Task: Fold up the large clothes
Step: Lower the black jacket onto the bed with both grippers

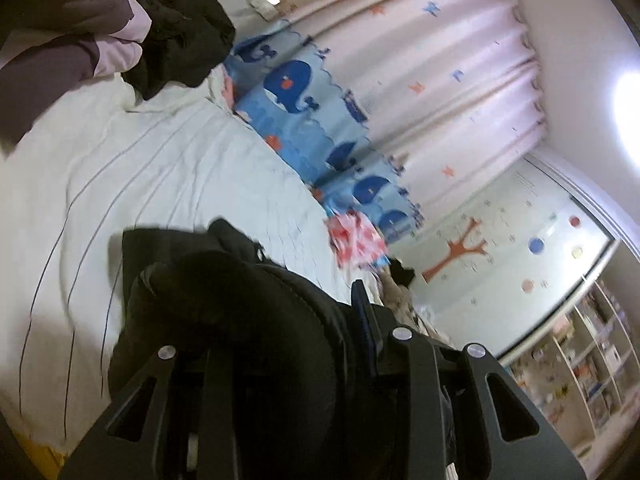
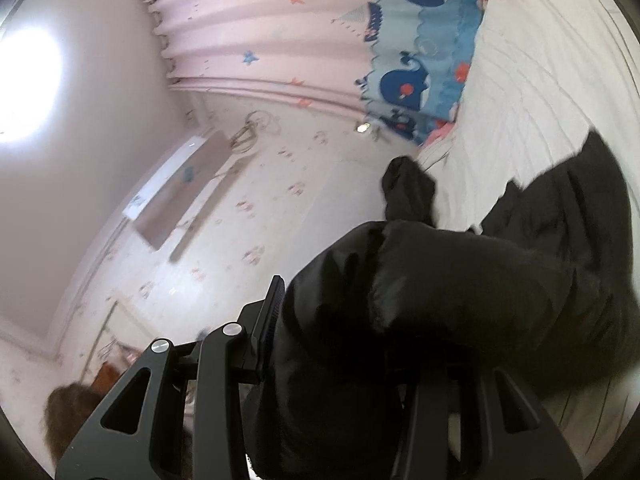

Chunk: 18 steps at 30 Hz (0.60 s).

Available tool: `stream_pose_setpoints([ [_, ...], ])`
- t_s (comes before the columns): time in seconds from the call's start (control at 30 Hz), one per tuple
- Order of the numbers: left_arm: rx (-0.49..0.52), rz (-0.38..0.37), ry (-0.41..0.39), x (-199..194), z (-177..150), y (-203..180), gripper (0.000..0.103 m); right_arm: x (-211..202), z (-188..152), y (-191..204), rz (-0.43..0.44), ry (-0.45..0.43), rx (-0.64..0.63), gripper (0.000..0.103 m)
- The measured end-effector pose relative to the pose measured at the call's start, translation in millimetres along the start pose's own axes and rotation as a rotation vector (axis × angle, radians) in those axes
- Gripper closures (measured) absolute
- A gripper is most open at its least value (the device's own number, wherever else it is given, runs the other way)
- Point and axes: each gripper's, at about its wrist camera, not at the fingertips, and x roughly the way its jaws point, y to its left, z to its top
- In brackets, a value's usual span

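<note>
Both grippers are clamped on the black jacket [image 1: 248, 320] — the left gripper [image 1: 280, 344] and right gripper [image 2: 352, 340] each pinch a bunched fold. Its length hangs between them, trailing onto the bed [image 1: 160, 168] — neither is nearer.

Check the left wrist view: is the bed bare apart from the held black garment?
No: a purple jacket and another dark garment lie on the bed.

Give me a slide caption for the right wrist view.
Right gripper clamps a puffy black jacket lifted over the white bed, whale-print curtain behind.
</note>
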Motion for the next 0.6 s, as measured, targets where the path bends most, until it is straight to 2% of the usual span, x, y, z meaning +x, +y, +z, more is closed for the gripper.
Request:
stream_pose_setpoints([
  [0.07, -0.035, 0.041, -0.009, 27, 18, 12, 0.072, 16, 23, -14, -0.051, -0.016, 0.019, 0.065],
  [0.2, -0.096, 0.143, -0.018, 75, 40, 43, 0.072, 45, 62, -60, -0.21, -0.057, 0.069, 0.065],
  [0.4, -0.214, 0.313, 0.009, 143, 41, 113, 0.072, 74, 87, -154, -0.452, -0.078, 0.18, 0.065],
  [0.43, -0.22, 0.331, 0.018, 151, 36, 123, 0.072, 77, 86, -168, -0.47, -0.076, 0.196, 0.065],
  [0.53, -0.222, 0.364, 0.033, 164, 28, 136, 0.071, 82, 79, -196, -0.439, -0.077, 0.223, 0.062],
  [0.57, -0.204, 0.377, 0.048, 166, 27, 135, 0.071, 83, 79, -197, -0.432, -0.07, 0.207, 0.056],
  [0.6, -0.193, 0.383, 0.059, 167, 26, 133, 0.071, 85, 79, -197, -0.422, -0.056, 0.195, 0.044],
])
